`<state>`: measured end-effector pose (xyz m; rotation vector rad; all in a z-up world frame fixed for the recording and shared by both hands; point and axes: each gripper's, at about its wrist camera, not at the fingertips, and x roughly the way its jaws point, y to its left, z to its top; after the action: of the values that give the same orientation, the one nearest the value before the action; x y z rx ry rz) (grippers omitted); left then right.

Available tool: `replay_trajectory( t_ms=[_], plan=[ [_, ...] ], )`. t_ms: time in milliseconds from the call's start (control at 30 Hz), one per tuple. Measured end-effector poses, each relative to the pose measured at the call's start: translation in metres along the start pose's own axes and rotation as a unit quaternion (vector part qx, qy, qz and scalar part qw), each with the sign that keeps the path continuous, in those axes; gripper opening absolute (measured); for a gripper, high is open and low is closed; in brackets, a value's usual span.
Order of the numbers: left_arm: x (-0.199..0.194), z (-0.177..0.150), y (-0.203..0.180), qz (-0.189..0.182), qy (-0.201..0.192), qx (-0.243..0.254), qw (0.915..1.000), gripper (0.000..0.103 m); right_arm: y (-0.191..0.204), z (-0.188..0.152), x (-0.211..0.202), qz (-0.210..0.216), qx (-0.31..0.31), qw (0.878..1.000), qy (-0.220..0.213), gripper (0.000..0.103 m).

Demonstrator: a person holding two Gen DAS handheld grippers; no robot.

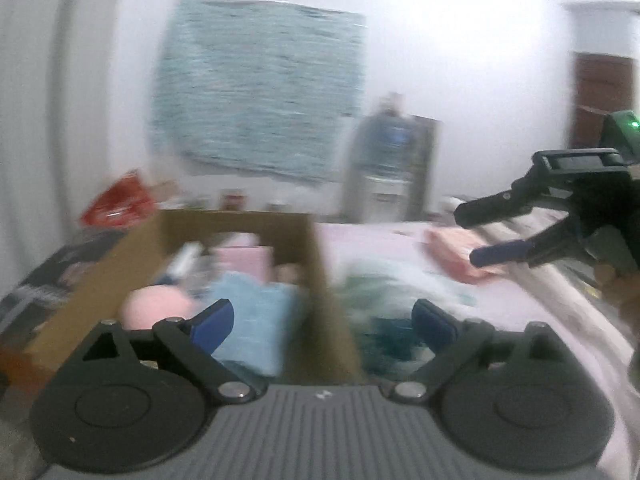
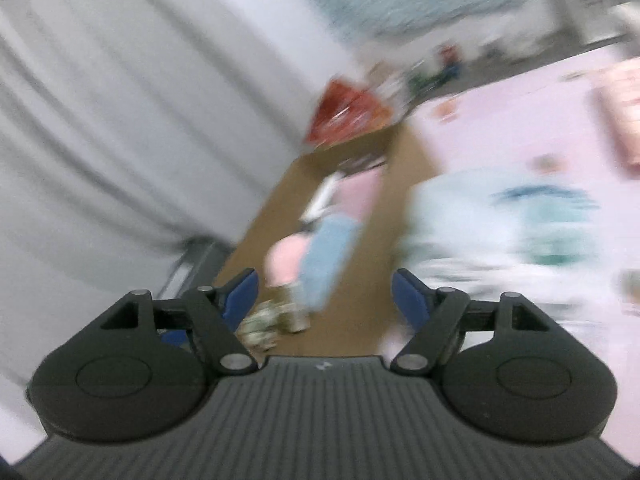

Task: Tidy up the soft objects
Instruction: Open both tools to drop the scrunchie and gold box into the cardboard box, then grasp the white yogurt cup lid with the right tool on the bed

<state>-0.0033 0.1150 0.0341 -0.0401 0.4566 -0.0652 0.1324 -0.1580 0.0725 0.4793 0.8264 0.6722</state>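
Plainly both views are smeared with blur, so only the bigger shapes read. Ahead of the left gripper (image 1: pixel 322 322), whose blue-padded jaws stand wide apart and hold nothing, sits an open cardboard box (image 1: pixel 316 264) on the bed. Inside it, just beyond the left jaw, lie a round pink soft thing (image 1: pixel 156 306), a light blue cloth (image 1: pixel 256 316) beside it, and a pale pink piece (image 1: pixel 244 260) further back; a white tube-like item (image 1: pixel 184 260) lies there too, though I cannot tell what it is. Past the right jaw, outside the box wall, a teal-and-white cloth (image 1: pixel 380 312) lies on the pink bedsheet (image 1: pixel 360 240). Further off to the right, a folded pink cloth (image 1: pixel 452 256) rests on the sheet just below the right gripper (image 1: pixel 476 236), which hangs in the air with its jaws spread and empty. Beyond the box, to the left, sits a red packet (image 1: pixel 120 200).

From the right gripper (image 2: pixel 324 294), the box (image 2: pixel 404 184) lies straight ahead, the teal-and-white cloth (image 2: pixel 520 224) to its right.
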Motion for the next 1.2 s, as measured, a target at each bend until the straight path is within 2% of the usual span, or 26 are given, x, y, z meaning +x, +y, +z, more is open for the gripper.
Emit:
replay_trajectory(
  t_ms=[100, 167, 367, 467, 633, 700, 767, 900, 1000, 1133, 1200],
  plan=[
    [0.014, -0.002, -0.034, -0.052, 0.015, 0.031, 0.9980, 0.098, -0.039, -0.010, -0.040, -0.042, 0.028, 0.998, -0.031, 0.078],
    [0.026, -0.004, -0.055, -0.077, 0.029, 0.048, 0.9955, 0.098, -0.060, -0.019, -0.053, -0.057, 0.053, 0.996, -0.037, 0.078],
    [0.066, -0.025, -0.111, -0.122, 0.077, 0.094, 0.9851, 0.098, -0.118, -0.048, -0.053, -0.074, 0.111, 0.990, -0.040, 0.077],
    [0.088, -0.036, -0.128, -0.127, 0.103, 0.115, 0.9798, 0.097, -0.140, -0.058, -0.036, -0.083, 0.131, 0.987, -0.033, 0.066],
    [0.121, -0.046, -0.149, -0.127, 0.138, 0.125, 0.9743, 0.090, -0.163, -0.060, -0.010, -0.060, 0.166, 0.984, -0.024, 0.052],
    [0.127, -0.044, -0.153, -0.126, 0.139, 0.127, 0.9740, 0.088, -0.169, -0.060, -0.003, -0.060, 0.181, 0.981, -0.023, 0.046],
    [0.132, -0.040, -0.161, -0.123, 0.134, 0.138, 0.9735, 0.083, -0.173, -0.060, -0.002, -0.051, 0.191, 0.980, -0.025, 0.043],
    [0.148, -0.035, -0.178, -0.130, 0.132, 0.155, 0.9704, 0.066, -0.176, -0.065, -0.015, -0.048, 0.202, 0.977, -0.047, 0.042],
    [0.162, -0.032, -0.187, -0.132, 0.146, 0.152, 0.9685, 0.054, -0.182, -0.072, -0.030, -0.045, 0.216, 0.973, -0.066, 0.043],
    [0.181, -0.030, -0.194, -0.130, 0.168, 0.141, 0.9670, 0.032, -0.188, -0.087, -0.049, -0.049, 0.235, 0.967, -0.083, 0.044],
    [0.190, -0.032, -0.196, -0.125, 0.180, 0.136, 0.9662, 0.026, -0.192, -0.095, -0.054, -0.050, 0.245, 0.964, -0.086, 0.044]
  ],
)
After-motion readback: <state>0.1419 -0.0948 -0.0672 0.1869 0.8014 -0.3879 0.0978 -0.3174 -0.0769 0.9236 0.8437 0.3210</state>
